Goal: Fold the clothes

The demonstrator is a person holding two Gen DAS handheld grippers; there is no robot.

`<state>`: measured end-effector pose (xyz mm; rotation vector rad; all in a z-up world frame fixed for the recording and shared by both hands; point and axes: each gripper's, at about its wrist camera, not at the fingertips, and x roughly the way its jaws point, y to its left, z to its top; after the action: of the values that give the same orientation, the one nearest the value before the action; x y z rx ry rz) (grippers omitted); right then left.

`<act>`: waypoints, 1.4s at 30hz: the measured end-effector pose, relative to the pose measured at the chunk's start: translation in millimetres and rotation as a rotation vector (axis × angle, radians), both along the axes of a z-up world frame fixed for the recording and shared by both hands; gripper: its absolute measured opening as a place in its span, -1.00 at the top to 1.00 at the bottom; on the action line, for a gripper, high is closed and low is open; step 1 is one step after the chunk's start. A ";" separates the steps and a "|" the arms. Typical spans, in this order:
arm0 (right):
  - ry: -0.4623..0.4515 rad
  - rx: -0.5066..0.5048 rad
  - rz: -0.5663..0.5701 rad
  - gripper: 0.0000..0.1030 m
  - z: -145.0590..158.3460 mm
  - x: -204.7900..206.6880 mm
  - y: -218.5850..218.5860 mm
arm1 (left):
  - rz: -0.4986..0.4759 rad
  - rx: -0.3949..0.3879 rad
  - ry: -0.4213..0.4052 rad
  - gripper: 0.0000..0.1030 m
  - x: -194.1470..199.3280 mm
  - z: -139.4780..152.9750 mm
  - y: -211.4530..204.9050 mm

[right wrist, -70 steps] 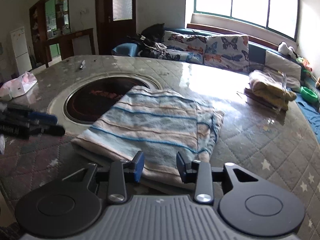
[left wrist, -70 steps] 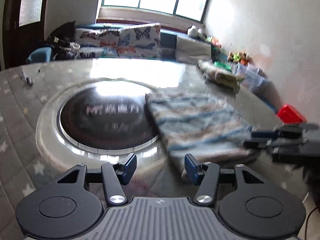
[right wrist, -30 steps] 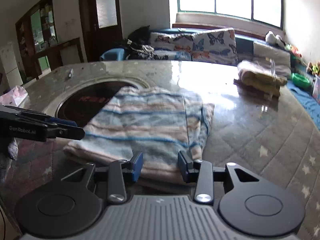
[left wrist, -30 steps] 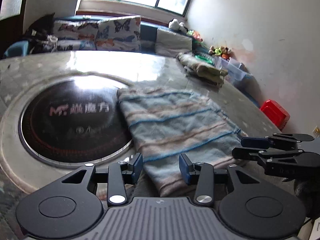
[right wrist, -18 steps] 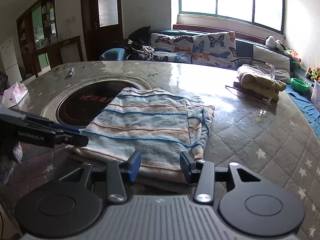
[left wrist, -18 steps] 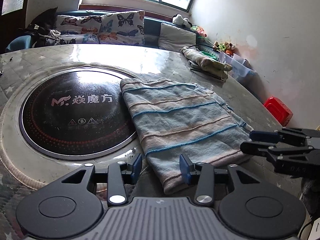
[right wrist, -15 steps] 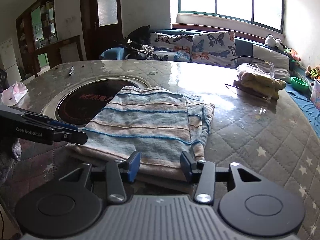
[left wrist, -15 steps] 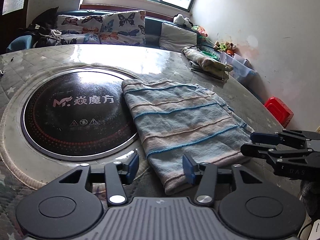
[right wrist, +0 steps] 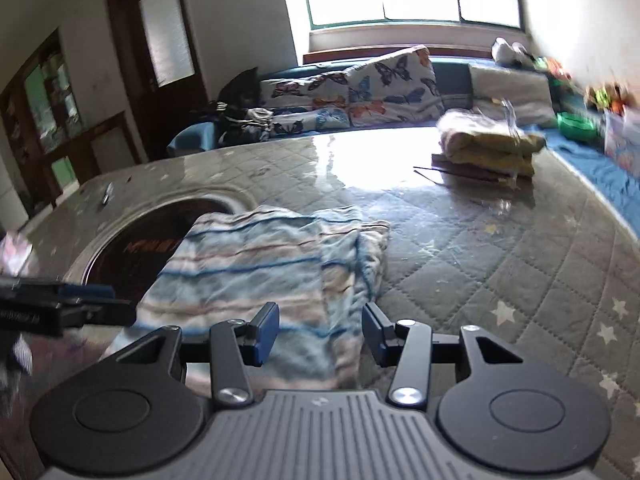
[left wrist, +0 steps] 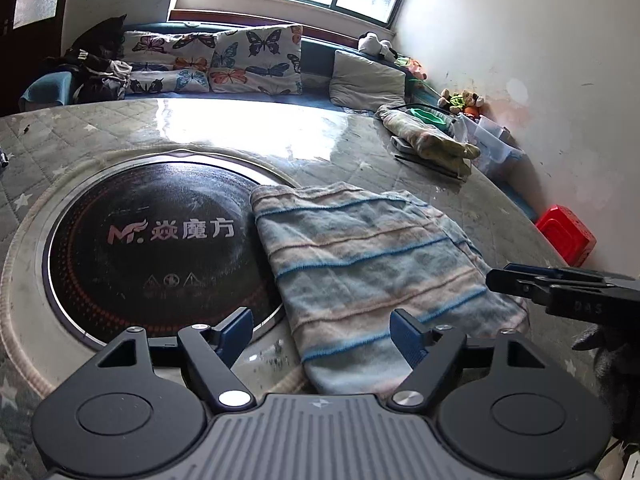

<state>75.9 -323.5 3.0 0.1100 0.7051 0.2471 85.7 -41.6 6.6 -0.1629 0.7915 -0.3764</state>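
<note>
Nearby, striped cloth (left wrist: 372, 264) beside bare tabletop (right wrist: 500, 264)

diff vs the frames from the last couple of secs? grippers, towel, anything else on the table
The left gripper has just opened its jaws wider over the near edge of the folded blue-and-beige striped towel, pads clear of it. The right gripper opened slightly, empty, over the towel's near right corner. Nothing was gripped. Unchanged: the towel overlapping the round black induction cooktop, and the yellow-green folded cloth pile at the far side.
</note>
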 end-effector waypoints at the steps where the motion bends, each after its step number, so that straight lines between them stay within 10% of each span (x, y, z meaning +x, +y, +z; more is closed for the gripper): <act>1: 0.009 0.005 -0.006 0.10 -2.3 5.1 -1.7 | 0.000 -0.006 0.005 -0.52 3.1 -0.2 -0.7; 20: 0.067 0.153 -0.083 0.11 -29.6 43.6 -17.2 | 0.020 -0.018 0.066 -0.62 25.3 -12.9 -7.4; 36: 0.068 0.081 -0.065 0.35 -27.9 35.2 -5.0 | 0.008 -0.014 0.054 -0.59 22.2 -12.5 -7.2; 42: 0.067 0.074 -0.060 0.34 -24.5 30.7 -6.2 | -0.025 -0.017 0.060 -0.28 18.7 -14.1 -12.1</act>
<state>106.6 -329.7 -21.5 0.2101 0.7582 0.2125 104.5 -53.7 -7.5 -0.1816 0.8500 -0.4033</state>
